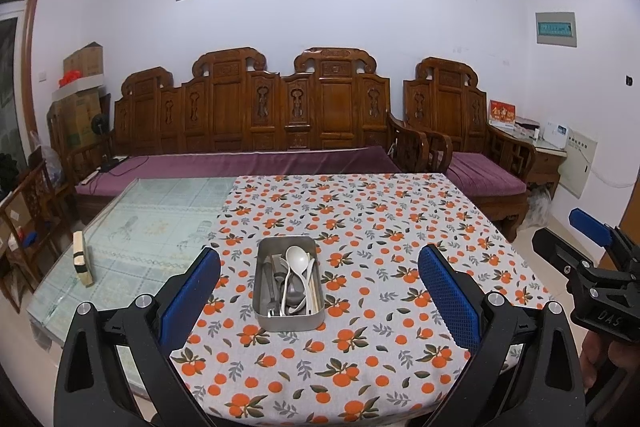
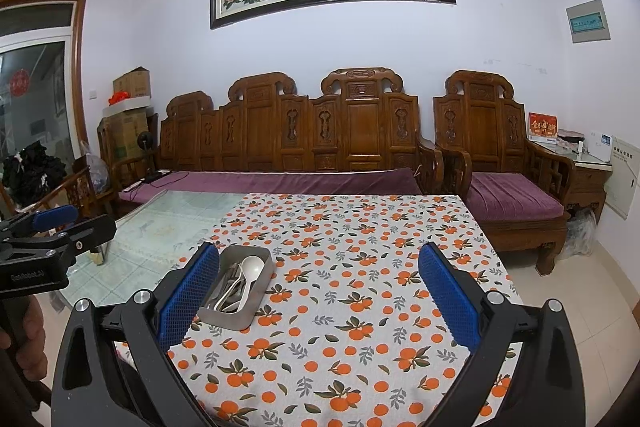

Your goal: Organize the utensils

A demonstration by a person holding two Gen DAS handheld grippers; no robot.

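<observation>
While both grippers are held above the near edge, the scene is read as follows.
Left gripper (image 1: 319, 269): blue-padded fingers spread wide, nothing held; the tin is framed between them.
Right gripper (image 2: 319, 269): fingers likewise wide apart and empty, hovering over bare cloth, the tin just beside its left finger.
Tin: a rectangular stainless-steel tin (image 1: 289, 283) is set on the orange-fruit patterned tablecloth (image 1: 380, 227).
Utensils: a white plastic spoon (image 1: 295, 261), metal cutlery and pale chopsticks (image 1: 314, 291) are piled loosely inside the tin.
Counter: the glass-topped counter (image 1: 160, 211) is left uncovered at the left side.
</observation>
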